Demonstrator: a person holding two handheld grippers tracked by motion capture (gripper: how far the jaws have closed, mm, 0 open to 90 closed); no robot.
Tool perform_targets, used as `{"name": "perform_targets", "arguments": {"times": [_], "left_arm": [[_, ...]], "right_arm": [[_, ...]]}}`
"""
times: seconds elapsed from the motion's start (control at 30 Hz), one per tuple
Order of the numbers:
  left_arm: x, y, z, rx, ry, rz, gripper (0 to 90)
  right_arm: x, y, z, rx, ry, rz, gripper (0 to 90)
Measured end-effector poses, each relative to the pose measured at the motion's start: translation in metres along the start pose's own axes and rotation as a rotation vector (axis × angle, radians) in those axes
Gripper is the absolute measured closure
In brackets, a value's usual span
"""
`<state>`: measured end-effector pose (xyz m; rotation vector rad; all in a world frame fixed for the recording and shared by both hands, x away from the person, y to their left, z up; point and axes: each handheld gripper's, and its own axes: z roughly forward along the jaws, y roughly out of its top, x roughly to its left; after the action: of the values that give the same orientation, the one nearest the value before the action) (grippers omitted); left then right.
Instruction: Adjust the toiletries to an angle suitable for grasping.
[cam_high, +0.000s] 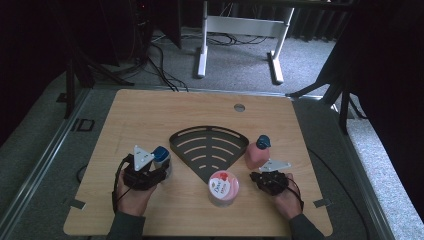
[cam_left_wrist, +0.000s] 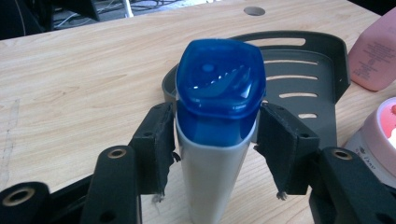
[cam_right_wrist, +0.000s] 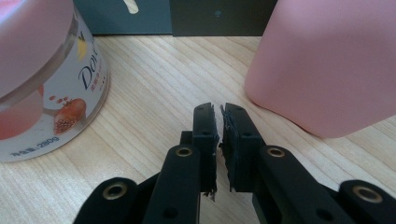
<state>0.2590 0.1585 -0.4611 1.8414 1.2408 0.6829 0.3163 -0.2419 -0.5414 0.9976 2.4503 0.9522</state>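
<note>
My left gripper (cam_high: 160, 171) (cam_left_wrist: 215, 135) is shut on a white bottle with a blue flip cap (cam_high: 161, 156) (cam_left_wrist: 217, 93); both pads (cam_left_wrist: 156, 149) press its sides just below the cap, and the bottle stands upright at the table's left. My right gripper (cam_high: 254, 176) (cam_right_wrist: 219, 112) is shut with nothing in it, low over the wood. It points between a pink Dove jar (cam_high: 223, 187) (cam_right_wrist: 37, 79) and a pink bottle with a blue cap (cam_high: 256, 154) (cam_right_wrist: 327, 60), touching neither.
A black fan-shaped slotted rack (cam_high: 180, 137) (cam_left_wrist: 322, 60) lies flat at the table's middle, just beyond both grippers. The Dove jar (cam_left_wrist: 378, 140) and pink bottle (cam_left_wrist: 376, 51) stand to its right. A cable hole (cam_high: 239, 107) is near the far edge.
</note>
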Motion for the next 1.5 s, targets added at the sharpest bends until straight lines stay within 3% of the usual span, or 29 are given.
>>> {"name": "perform_targets", "arguments": {"times": [0.23,0.97,1.5], "left_arm": [[0.0022,0.0013,0.0002,0.002,-0.009,-0.005,52.1],[0.0036,0.0044,0.0100,0.057,-0.022,0.014,51.2],[0.0047,0.0090,0.0095,0.091,-0.039,0.030,55.4]], "right_arm": [[-0.0001,0.0000,0.0003,0.001,0.000,0.000,83.6],[0.0000,0.0002,0.0008,0.004,0.001,-0.002,83.5],[0.0000,0.0002,0.0012,0.006,0.003,-0.003,83.6]]}}
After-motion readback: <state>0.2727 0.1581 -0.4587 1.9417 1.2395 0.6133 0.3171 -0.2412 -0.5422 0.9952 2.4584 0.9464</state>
